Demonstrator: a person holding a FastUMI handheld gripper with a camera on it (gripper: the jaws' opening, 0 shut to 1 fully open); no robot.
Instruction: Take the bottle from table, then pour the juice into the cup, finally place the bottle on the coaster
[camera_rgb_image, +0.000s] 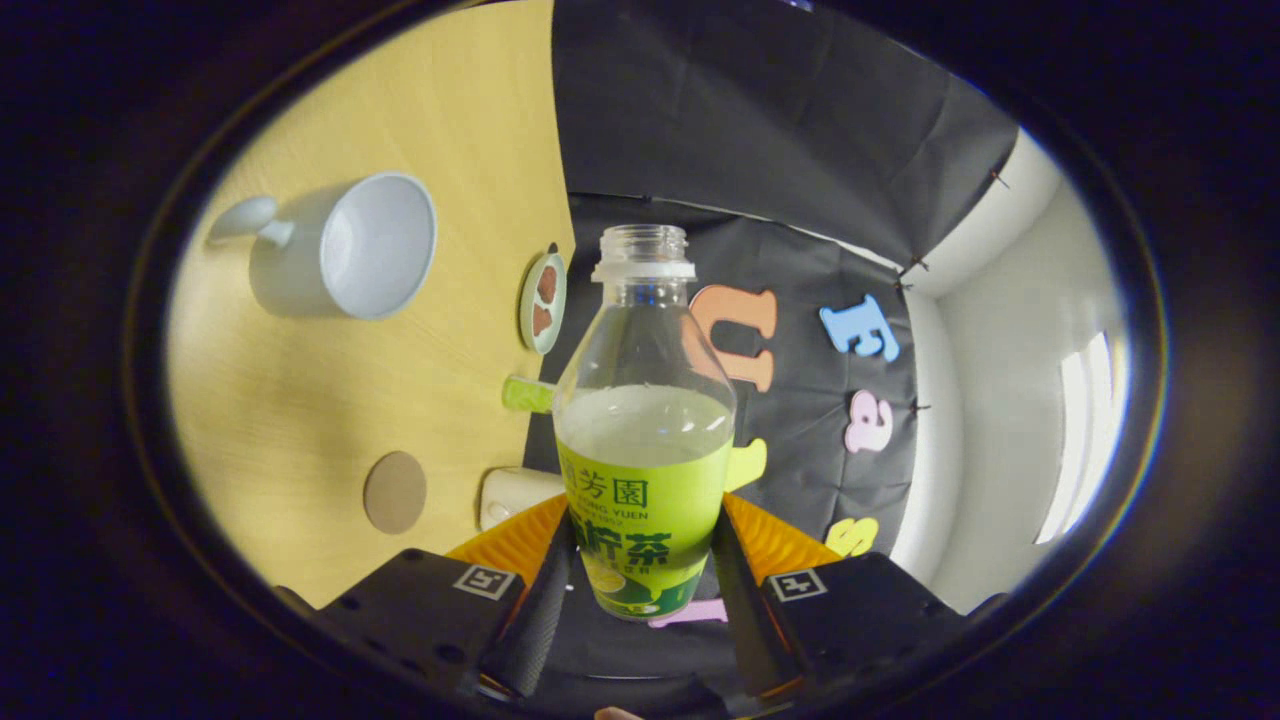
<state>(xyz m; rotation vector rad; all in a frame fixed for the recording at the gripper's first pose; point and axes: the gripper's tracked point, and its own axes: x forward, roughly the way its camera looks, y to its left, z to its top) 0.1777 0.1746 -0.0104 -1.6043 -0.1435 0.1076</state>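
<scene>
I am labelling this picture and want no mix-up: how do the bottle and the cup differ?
The bottle is clear plastic with a green label; the cup is plain white. The bottle is held off the table between the gripper fingers, which press on both its sides; the cup rests on the table, untouched. The bottle holds pale liquid about halfway up; the cup looks empty. Both are open on top.

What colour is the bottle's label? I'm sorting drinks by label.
Bright lime green with darker green lettering, clearest in the gripper view, where the tongs clamp the bottle.
</scene>
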